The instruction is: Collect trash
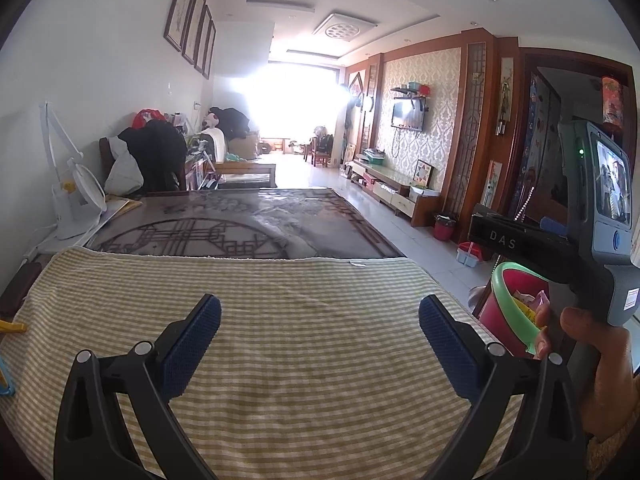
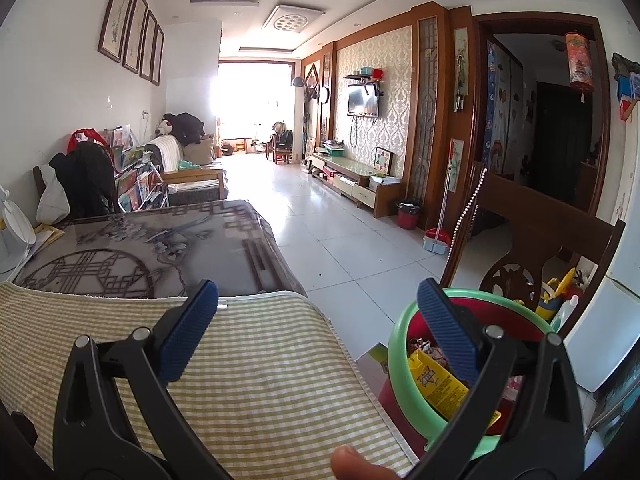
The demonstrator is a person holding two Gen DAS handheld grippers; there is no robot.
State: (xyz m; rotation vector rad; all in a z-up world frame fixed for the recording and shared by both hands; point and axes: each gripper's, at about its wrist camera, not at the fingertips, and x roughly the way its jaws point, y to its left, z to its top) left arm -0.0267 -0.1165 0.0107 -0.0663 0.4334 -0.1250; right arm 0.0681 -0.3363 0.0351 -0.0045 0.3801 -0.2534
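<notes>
A red bin with a green rim (image 2: 404, 364) stands beside the table's right edge and holds a yellow wrapper (image 2: 438, 386) and other trash. It also shows in the left wrist view (image 1: 508, 312). My right gripper (image 2: 318, 310) is open and empty, its right finger over the bin's rim, its left finger over the striped cloth (image 2: 240, 380). My left gripper (image 1: 320, 320) is open and empty above the same green-striped cloth (image 1: 280, 320). The right gripper's grey body (image 1: 600, 216) shows at the right of the left wrist view.
Beyond the cloth lies a dark patterned table cover (image 1: 248, 224). A white fan and lamp (image 1: 72, 200) stand at the table's left. A dark wooden chair (image 2: 532, 248) stands behind the bin. A small red bin (image 2: 408, 214) and a dustpan (image 2: 436, 240) sit on the tiled floor.
</notes>
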